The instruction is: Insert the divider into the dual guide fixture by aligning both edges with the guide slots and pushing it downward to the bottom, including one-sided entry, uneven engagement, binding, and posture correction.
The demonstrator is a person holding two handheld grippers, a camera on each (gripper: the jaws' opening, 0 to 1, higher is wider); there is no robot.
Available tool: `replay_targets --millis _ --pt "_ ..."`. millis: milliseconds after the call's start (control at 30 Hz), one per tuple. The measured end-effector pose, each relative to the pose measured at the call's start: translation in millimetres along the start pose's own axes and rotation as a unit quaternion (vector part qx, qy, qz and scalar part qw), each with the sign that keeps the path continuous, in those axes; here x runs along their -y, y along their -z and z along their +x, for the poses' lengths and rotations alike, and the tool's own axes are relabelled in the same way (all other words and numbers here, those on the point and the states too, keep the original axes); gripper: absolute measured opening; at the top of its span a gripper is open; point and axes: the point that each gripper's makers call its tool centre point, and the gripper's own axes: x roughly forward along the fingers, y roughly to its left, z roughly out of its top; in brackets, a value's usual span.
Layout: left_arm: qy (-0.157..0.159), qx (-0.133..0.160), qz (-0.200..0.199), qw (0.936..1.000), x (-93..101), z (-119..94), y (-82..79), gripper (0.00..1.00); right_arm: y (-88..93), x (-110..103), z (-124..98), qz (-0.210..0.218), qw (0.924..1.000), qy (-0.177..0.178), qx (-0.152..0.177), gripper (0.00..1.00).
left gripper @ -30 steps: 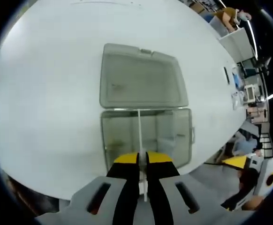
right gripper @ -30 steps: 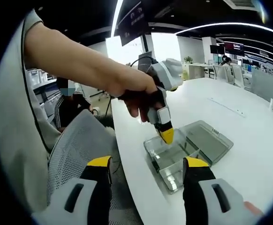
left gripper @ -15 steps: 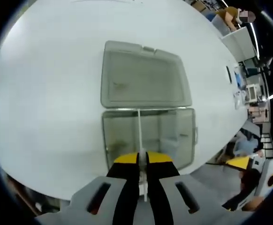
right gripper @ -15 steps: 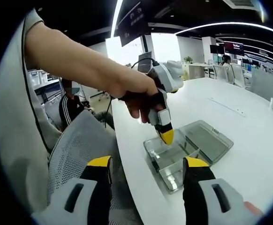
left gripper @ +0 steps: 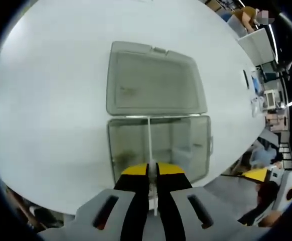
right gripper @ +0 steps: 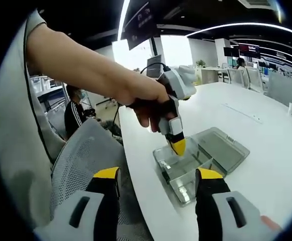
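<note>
Writing: we can read no brand, label or text; the dark hanging sign point(right gripper: 145, 20) overhead carries pale marks too small for us to make out.
Divider: a thin, flat, pale translucent sheet point(left gripper: 149, 145), seen edge-on in the left gripper view as a straight line running from the jaw tips up to the hinge line of the box.
Divider location: we see it standing in the open tray of the box, roughly mid-width; whether its edges sit in guide slots we cannot tell.
Fixture: a clear plastic box point(left gripper: 158, 150) with rounded corners and inner partitions; its lid point(left gripper: 153, 80) lies open flat on the table, beyond the tray.
Left gripper point(left gripper: 152, 169): yellow-tipped black jaws nearly together, pinching the divider's near edge; in the right gripper view a hand point(right gripper: 143, 103) holds it pointing down over the box.
Right gripper point(right gripper: 158, 175): jaws spread wide with nothing between them, held near the table's edge.
Table point(left gripper: 50, 100): smooth, white, matte, with a curved edge.
Chair point(right gripper: 81, 160): grey mesh, beside the table.
</note>
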Motion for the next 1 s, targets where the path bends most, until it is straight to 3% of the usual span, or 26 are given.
replay_targets --millis 1000 --pt "-0.026 -0.017 0.014 0.9994 0.1 3.2 -0.6 0.01 0.0 0.8 0.8 0.004 1.0000 -0.002 0.002 0.57"
